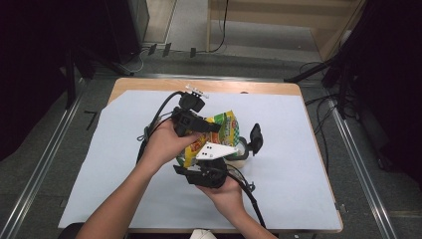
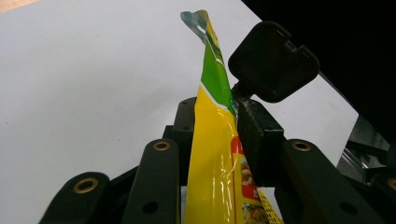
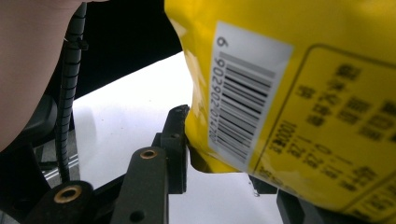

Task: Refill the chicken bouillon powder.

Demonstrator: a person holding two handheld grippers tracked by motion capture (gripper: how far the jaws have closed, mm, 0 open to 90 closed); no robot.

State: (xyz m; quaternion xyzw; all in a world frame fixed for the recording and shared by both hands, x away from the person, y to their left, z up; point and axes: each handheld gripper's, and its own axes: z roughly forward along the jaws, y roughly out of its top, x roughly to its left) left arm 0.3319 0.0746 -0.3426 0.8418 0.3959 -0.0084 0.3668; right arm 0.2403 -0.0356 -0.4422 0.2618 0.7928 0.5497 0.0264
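- Both grippers hold one yellow-green snack pouch point(image 1: 215, 137) above the white surface point(image 1: 298, 149).
- Left gripper point(image 2: 224, 135): jaws pinch the pouch's flat edge.
- Right gripper point(image 3: 224, 158): jaws partly closed, clamping its barcode side.

Glossy yellow-and-green plastic snack pouch point(image 2: 215, 154) pinched between the matt black plastic jaws of the left gripper point(image 2: 229, 122), white paper barcode label point(image 3: 243, 93) on its smooth back above the right gripper point(image 3: 219, 149), brass-look rivets, matt white sheet point(image 1: 293, 144) over a wooden table point(image 1: 149, 84) beneath both grippers
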